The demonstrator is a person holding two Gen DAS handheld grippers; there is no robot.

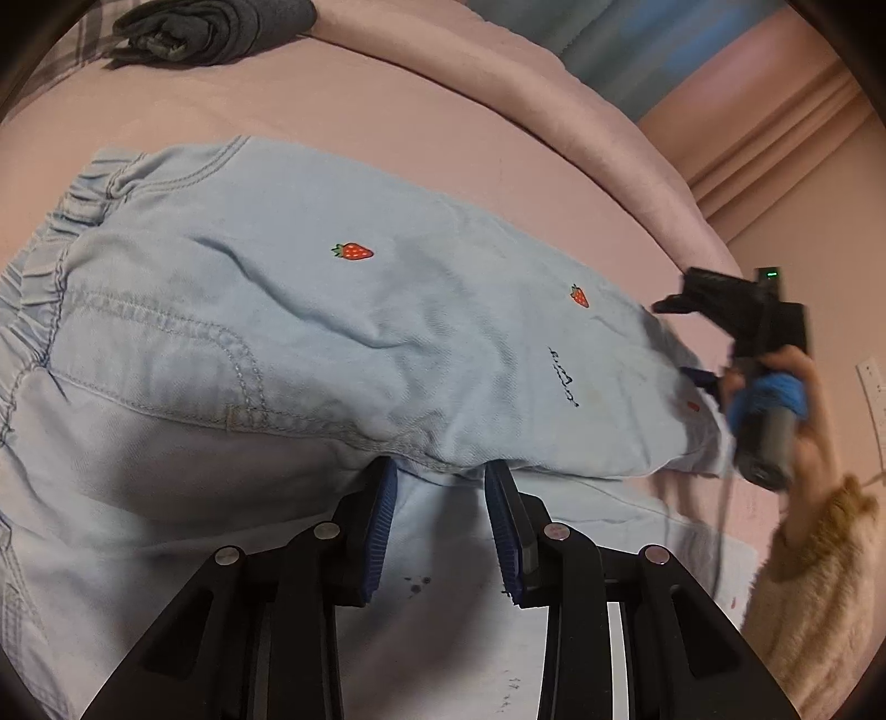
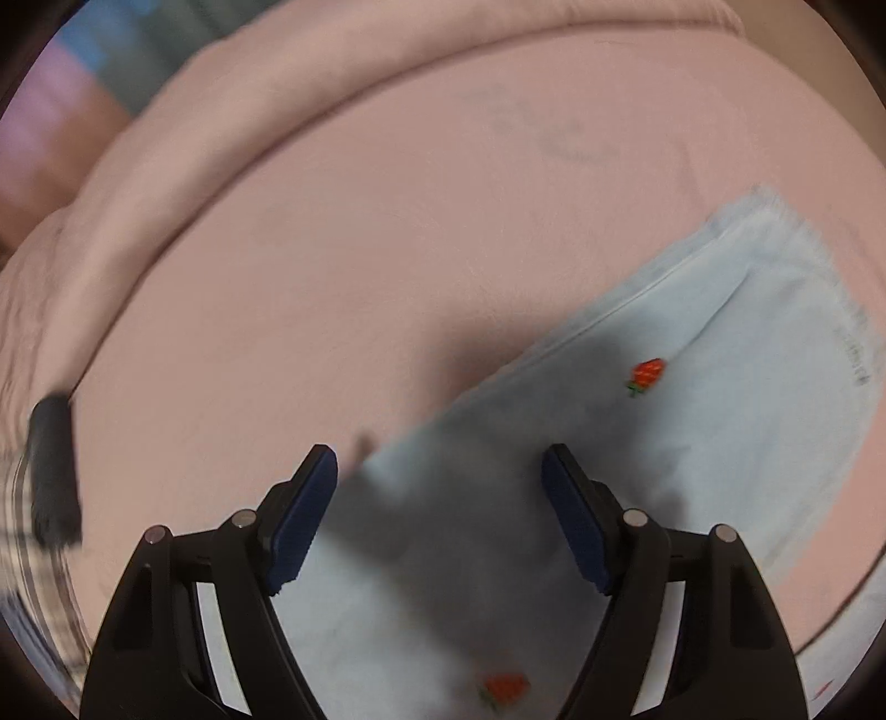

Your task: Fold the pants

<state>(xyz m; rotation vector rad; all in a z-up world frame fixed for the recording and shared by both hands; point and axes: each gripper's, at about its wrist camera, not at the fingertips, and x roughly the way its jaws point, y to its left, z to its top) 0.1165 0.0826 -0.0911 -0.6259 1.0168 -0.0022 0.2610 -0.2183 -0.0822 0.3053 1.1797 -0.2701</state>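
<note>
I had the pants [image 1: 343, 310] lying on the pink bed cover [image 1: 387, 105], light blue denim w/ small strawberry prints. In the left wrist view the waistband was at the left and the legs ran off to the right, so the long axis went left-to-right across that frame. One leg seemed already folded over the other, its folded edge sitting just ahead of my left tool.

Left gripper [image 1: 441, 471]: jaws narrow, only a slim gap, tips right at that folded edge near the crotch seam. I couldn't tell if the pads were actually pinching cloth or just resting on it; nothing clearly sat between them.

Right gripper [image 2: 440, 459]: jaws wide, nothing held, hovering over the leg end. In its view the hem [image 2: 797, 266] lay up and to the right of the tips, apart from them, w/ the leg running diagonally from the tool toward that hem. So the right hand was the nearer one to the hem; the left was nearer the waist/crotch end.

My read: next move prob. turns on getting the right tool further out along the leg to the hem, then carrying it back toward the waistband.

Left view showed the waistband, the dark folded garment [image 1: 210, 27] at the far edge of the bed, plus the person's hand [image 1: 797, 387] on the right tool. Right view (blurry) showed only the hem end and bare cover, no waistband.
</note>
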